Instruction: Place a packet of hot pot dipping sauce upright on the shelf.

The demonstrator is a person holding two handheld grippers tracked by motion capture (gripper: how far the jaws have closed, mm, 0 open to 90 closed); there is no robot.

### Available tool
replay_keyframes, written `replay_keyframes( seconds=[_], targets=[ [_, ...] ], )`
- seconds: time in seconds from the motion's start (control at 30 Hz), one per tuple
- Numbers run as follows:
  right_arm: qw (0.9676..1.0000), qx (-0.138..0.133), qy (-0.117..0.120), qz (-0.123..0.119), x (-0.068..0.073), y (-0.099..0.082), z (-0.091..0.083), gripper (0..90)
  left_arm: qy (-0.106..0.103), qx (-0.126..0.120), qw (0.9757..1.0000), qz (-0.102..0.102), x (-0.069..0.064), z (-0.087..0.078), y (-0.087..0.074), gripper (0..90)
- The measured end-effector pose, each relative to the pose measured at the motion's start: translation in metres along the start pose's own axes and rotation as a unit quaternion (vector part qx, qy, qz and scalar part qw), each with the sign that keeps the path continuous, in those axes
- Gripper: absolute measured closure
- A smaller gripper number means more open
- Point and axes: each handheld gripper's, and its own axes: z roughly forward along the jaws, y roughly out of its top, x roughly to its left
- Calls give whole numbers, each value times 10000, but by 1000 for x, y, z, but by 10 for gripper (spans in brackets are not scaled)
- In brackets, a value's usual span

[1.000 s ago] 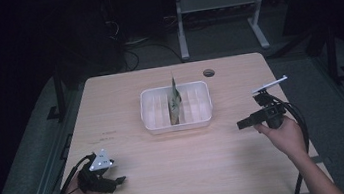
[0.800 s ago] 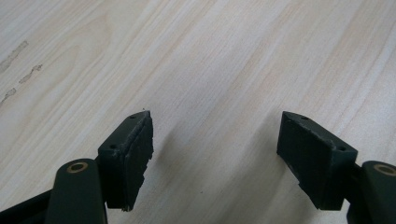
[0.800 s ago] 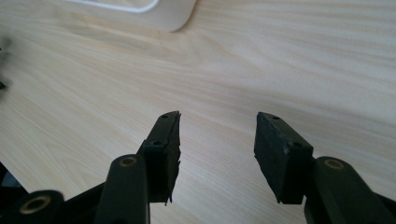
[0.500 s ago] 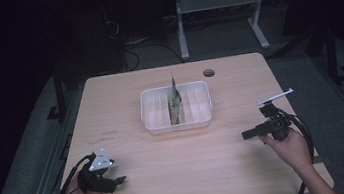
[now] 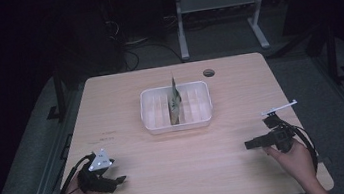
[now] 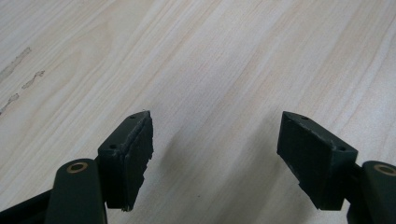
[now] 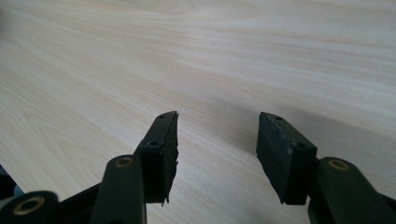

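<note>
A white slotted tray [image 5: 147, 111] sits at the middle of the light wooden table [image 5: 190, 170]. A thin green-and-tan piece [image 5: 175, 100] stands upright in its middle slot. My left gripper [image 5: 119, 180] rests low at the front left corner, pointing right; its jaws stand open over bare wood [image 6: 215, 140]. My right gripper [image 5: 248, 144] is held at the front right, pointing left, well clear of the tray. Its jaws are open with nothing between them [image 7: 217, 135].
A small round dark grommet [image 5: 208, 73] lies near the table's far edge. Cables trail from both grippers toward the front edge. Dark floor and a metal stand's legs [image 5: 221, 25] lie beyond the table.
My right gripper has drawn back toward the front edge and sunk closer to the tabletop. The left gripper and the tray have stayed put.
</note>
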Motion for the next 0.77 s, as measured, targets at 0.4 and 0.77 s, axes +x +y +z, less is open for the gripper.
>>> replay_keyframes(
  seconds=[0.4, 0.77],
  targets=[
    [9990, -349, 135, -227, 3, -24, 2, 430, -56, -22, 10000, -3, -3, 2, 2, 259],
    [9972, -502, -13, -549, 9, -37, 4, 377, -89, -35, 10000, 22, -4, 3, 3, 258]
  ],
)
